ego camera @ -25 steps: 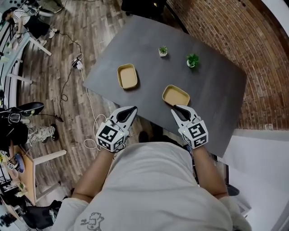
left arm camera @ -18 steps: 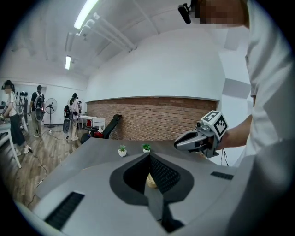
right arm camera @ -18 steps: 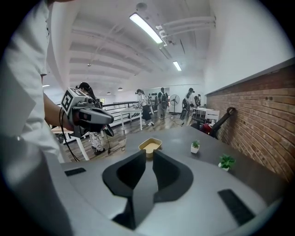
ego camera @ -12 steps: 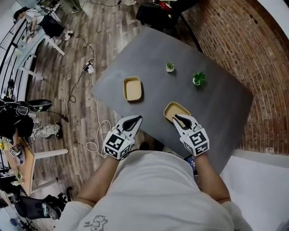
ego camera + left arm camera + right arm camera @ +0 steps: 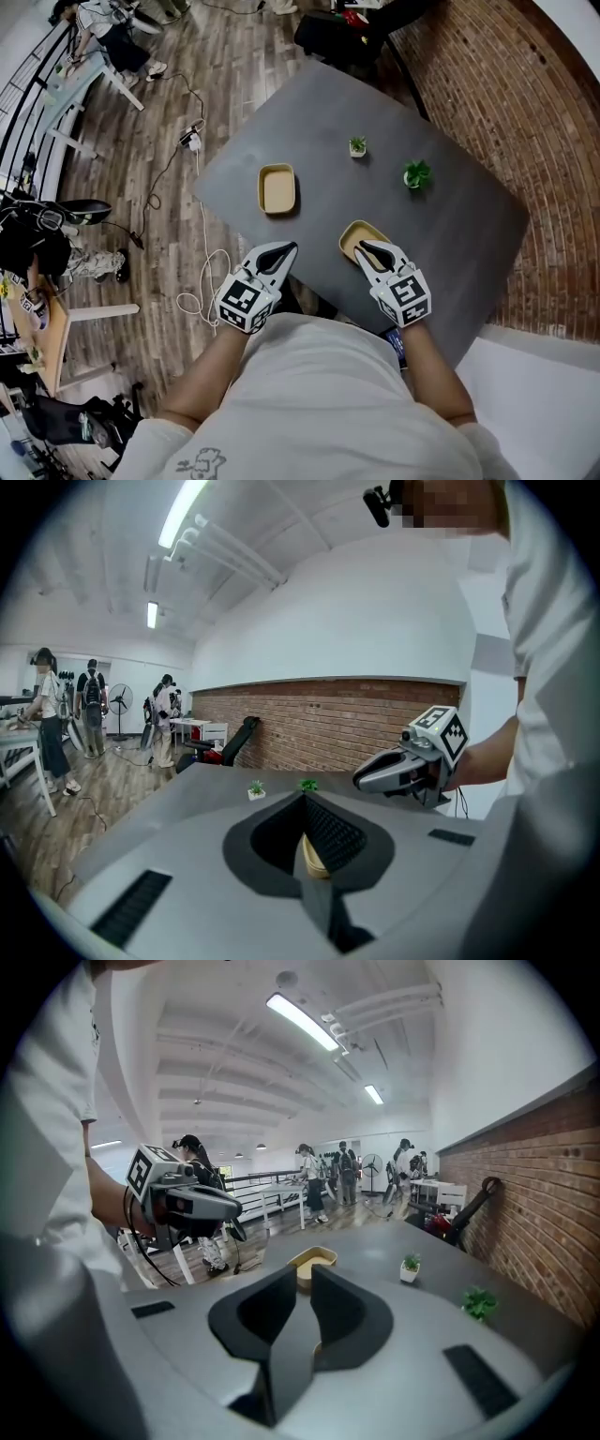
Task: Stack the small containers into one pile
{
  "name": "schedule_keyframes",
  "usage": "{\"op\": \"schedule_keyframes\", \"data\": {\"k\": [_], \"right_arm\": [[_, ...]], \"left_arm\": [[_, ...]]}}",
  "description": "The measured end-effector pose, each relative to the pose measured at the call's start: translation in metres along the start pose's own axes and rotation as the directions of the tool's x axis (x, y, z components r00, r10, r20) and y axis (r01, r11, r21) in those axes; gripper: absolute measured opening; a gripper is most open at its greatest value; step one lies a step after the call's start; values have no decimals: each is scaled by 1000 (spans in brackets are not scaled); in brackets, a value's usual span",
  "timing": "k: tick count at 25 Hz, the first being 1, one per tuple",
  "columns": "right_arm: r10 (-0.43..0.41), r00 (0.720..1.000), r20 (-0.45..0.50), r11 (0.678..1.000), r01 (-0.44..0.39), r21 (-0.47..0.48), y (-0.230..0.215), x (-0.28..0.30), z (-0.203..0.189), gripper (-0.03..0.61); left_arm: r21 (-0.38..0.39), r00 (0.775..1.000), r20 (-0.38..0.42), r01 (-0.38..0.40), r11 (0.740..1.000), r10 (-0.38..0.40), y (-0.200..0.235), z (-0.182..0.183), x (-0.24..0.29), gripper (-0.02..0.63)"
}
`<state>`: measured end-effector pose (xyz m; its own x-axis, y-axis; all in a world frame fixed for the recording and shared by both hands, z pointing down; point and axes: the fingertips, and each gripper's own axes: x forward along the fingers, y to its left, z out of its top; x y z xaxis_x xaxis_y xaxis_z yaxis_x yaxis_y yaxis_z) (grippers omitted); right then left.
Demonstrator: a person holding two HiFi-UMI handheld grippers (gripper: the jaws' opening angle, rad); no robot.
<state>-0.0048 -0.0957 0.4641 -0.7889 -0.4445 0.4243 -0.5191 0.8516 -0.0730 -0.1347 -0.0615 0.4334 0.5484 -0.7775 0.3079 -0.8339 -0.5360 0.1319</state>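
Two tan containers lie apart on the grey table (image 5: 450, 234), so the stacking is judged to be only beginning. The near container (image 5: 354, 234) sits close to the edge on the person's side. The far container (image 5: 277, 188) lies towards the left corner, and two small potted plants (image 5: 357, 146) stand well beyond both. The right gripper (image 5: 368, 247) hangs over the near container's closest rim, its jaws parted by only a narrow slot. Tan shows low in that slot, under the tips rather than pinched between them, so it appears to hold nothing. The left gripper (image 5: 284, 247) hovers just off the table's near edge with its jaw tips pressed together and nothing gripped. The main risk is that narrow slot: lowered as it is, a tip could land on the rim instead of straddling it. That would shove the shallow container along or off the nearby edge. A pinch on one wall alone might also let it tilt or slip in transit. The two containers are oblong, so unmatched orientation would leave the upper one perched askew.
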Motion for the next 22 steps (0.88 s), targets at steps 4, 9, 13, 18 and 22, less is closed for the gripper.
{"op": "schedule_keyframes", "data": {"k": [4,9,13,18,22], "right_arm": [[13,1000,-7,1000,-13,4,1,12,4,54],[8,1000,-25,1000,-8,13,1,35,10,54],[14,999,-52,1000,-13,19,7,63,12,54],[16,997,-80,999,-13,38,13,96,19,54],[20,995,-96,998,-15,54,15,124,23,54]], "left_arm": [[-14,1000,4,-13,1000,13,15,1,1,11],[-32,1000,-1,-12,999,12,40,-1,2,11],[-48,1000,-9,-9,999,9,66,-5,2,11],[-60,999,-34,10,998,-12,96,-11,1,11],[-71,999,-42,19,997,-22,122,-15,3,11]]}}
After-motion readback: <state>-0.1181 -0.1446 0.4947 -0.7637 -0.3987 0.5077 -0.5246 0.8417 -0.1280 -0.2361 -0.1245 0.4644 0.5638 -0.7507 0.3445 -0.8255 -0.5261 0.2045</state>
